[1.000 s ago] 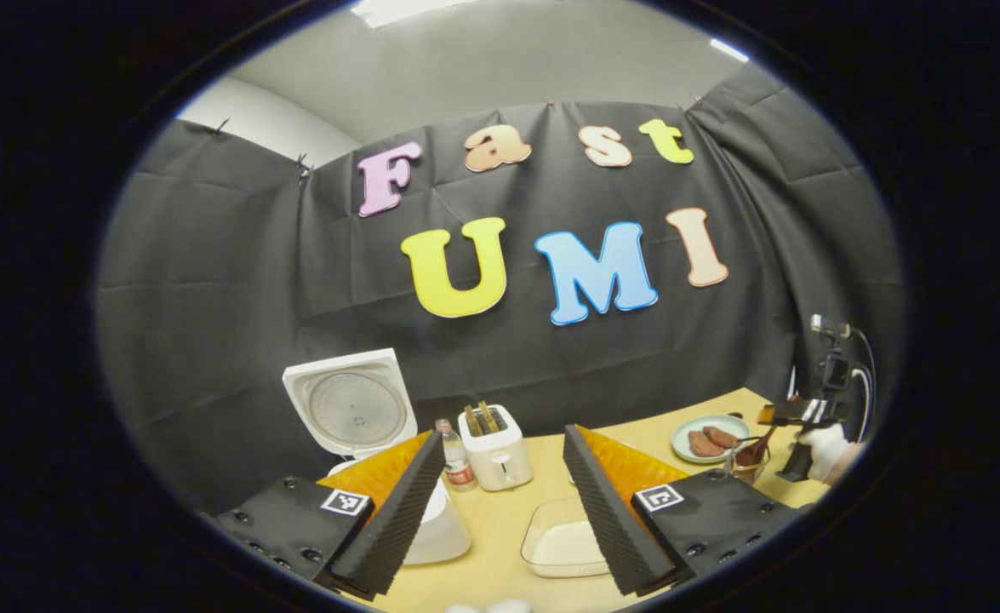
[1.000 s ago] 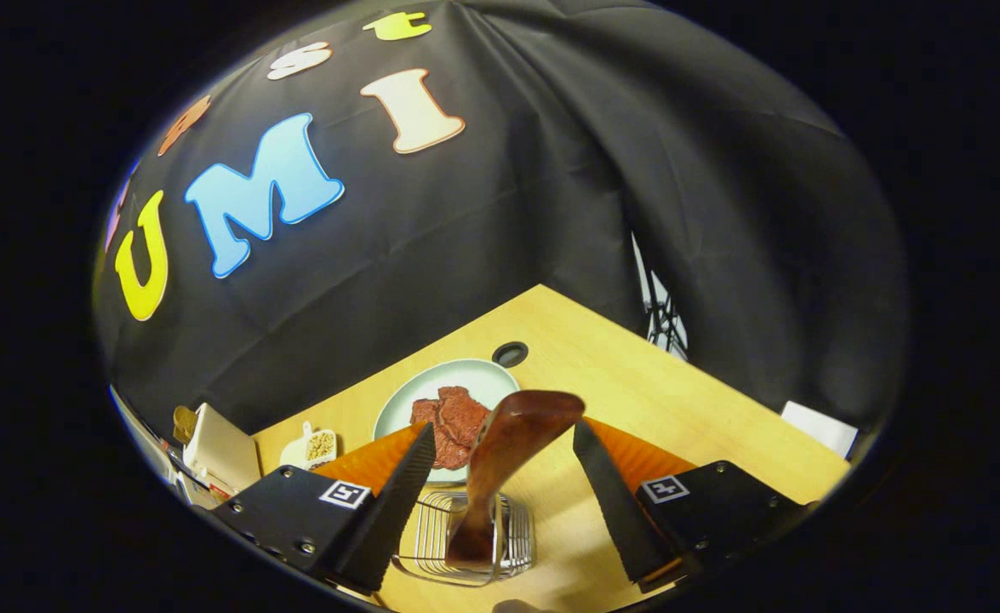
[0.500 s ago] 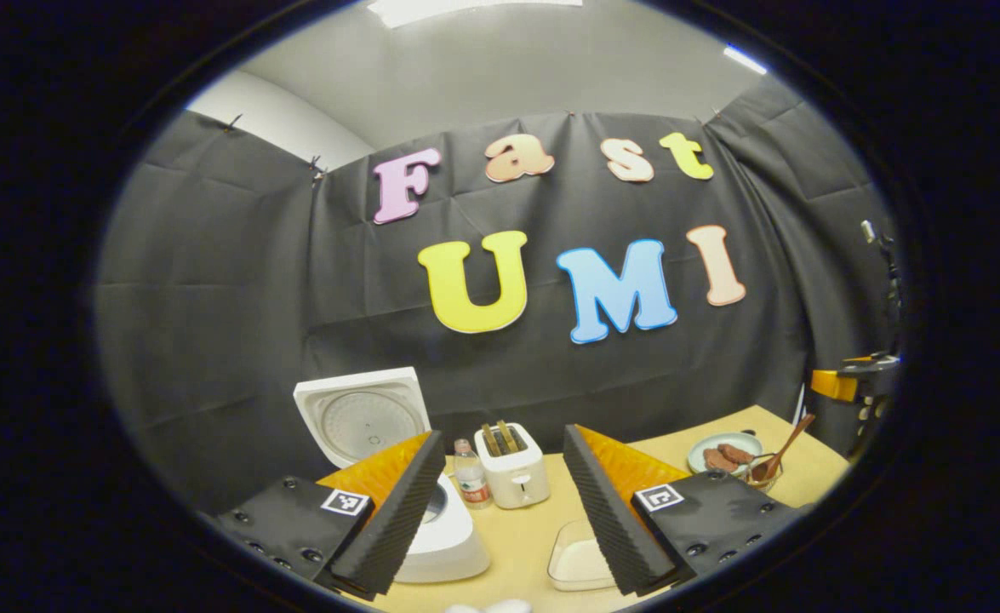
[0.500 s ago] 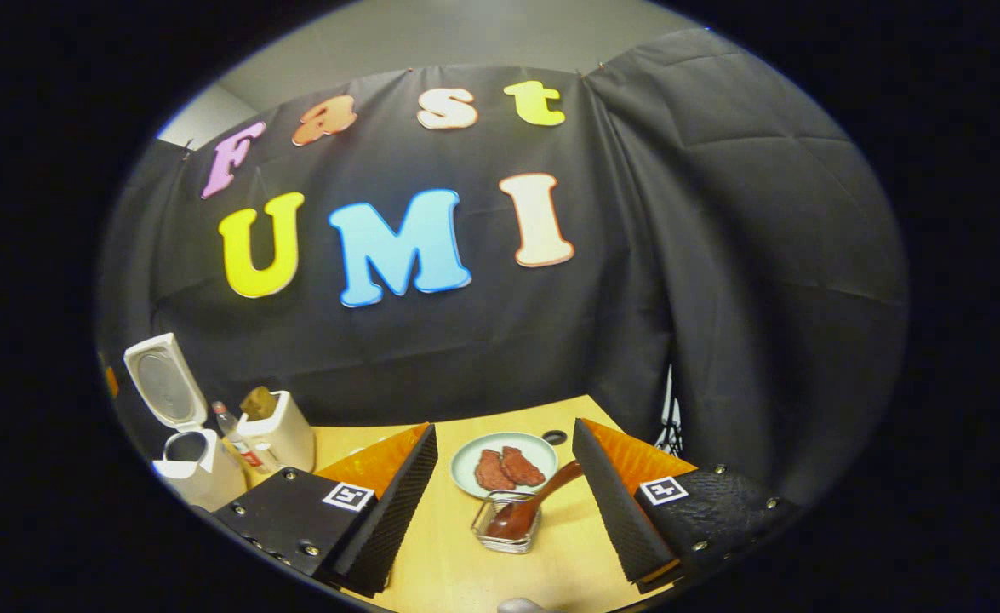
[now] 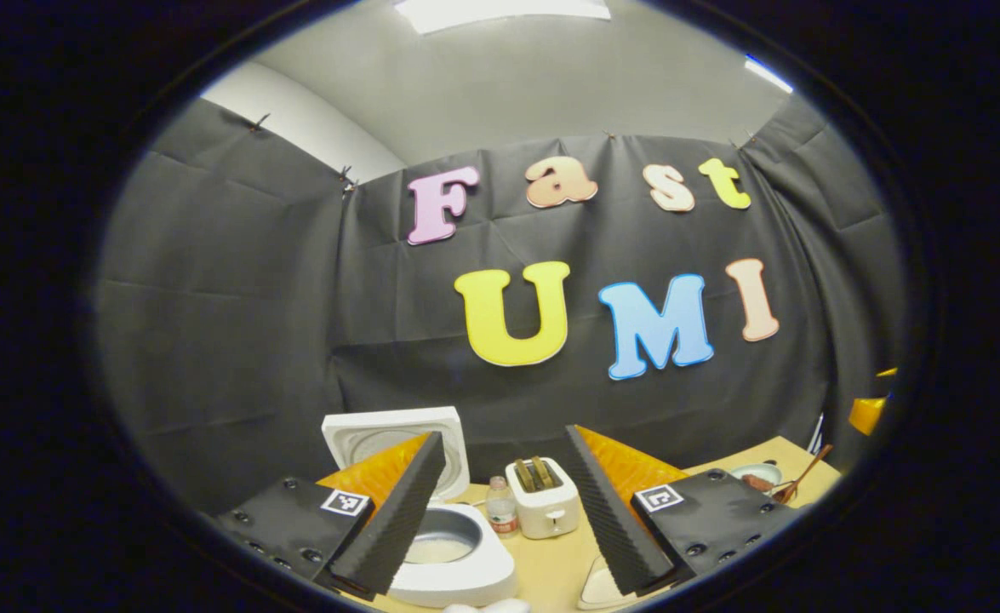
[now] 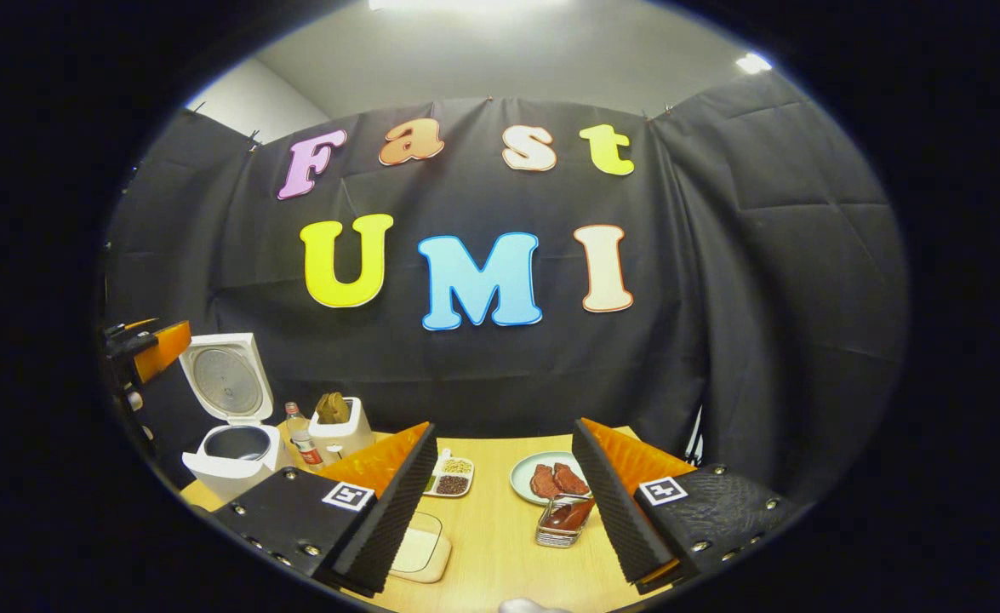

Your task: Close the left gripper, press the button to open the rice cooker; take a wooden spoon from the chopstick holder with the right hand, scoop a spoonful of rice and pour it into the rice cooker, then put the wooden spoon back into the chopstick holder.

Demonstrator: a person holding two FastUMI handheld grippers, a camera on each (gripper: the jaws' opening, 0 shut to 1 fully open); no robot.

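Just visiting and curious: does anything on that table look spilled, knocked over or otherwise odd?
Nothing looks spilled or toppled. The rice cooker stands with its lid up, and the wooden spoon leans in the chopstick holder, beside the plate.

I could read no text on anything. The bottle bore a label too small to read.

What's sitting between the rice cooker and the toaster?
A small bottle stands between the rice cooker and toaster, seen in both gripper views.
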